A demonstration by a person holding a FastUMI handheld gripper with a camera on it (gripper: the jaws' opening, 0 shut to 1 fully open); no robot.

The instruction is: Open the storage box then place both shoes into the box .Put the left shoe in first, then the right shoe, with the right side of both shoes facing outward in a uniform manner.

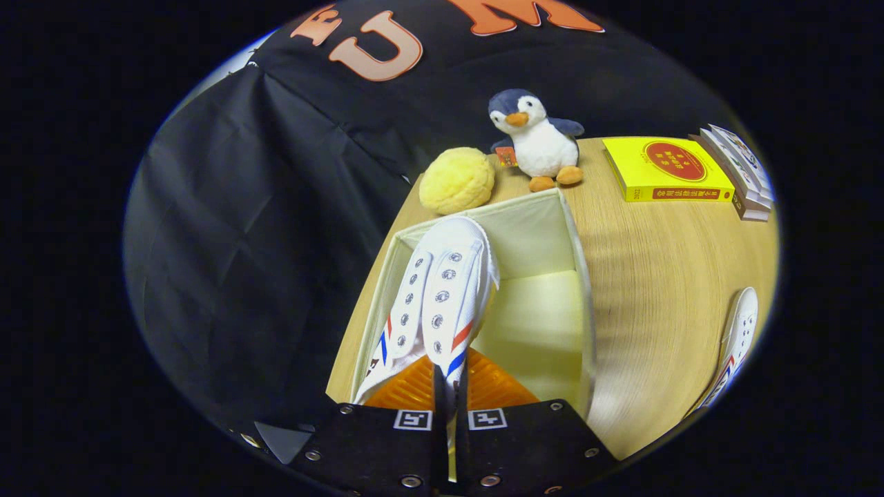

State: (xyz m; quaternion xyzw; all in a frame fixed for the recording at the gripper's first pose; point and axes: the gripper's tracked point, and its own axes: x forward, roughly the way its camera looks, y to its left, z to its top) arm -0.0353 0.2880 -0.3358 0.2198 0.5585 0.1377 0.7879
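My gripper point(449, 386) is clamped on the side wall of a white canvas shoe point(435, 297), both fingers pressing the fabric between them, and the shoe hangs toe-forward over the open storage box point(577, 276), on its left side with its orange insole showing just ahead of my fingers. Beyond the box on the wooden table point(663, 276) sit a yellow sponge ball point(456, 181), a plush penguin point(539, 141) and a yellow book point(666, 169) beside a small stack of books point(742, 172). The other white shoe point(732, 345) lies well off to the right of the box on the table.
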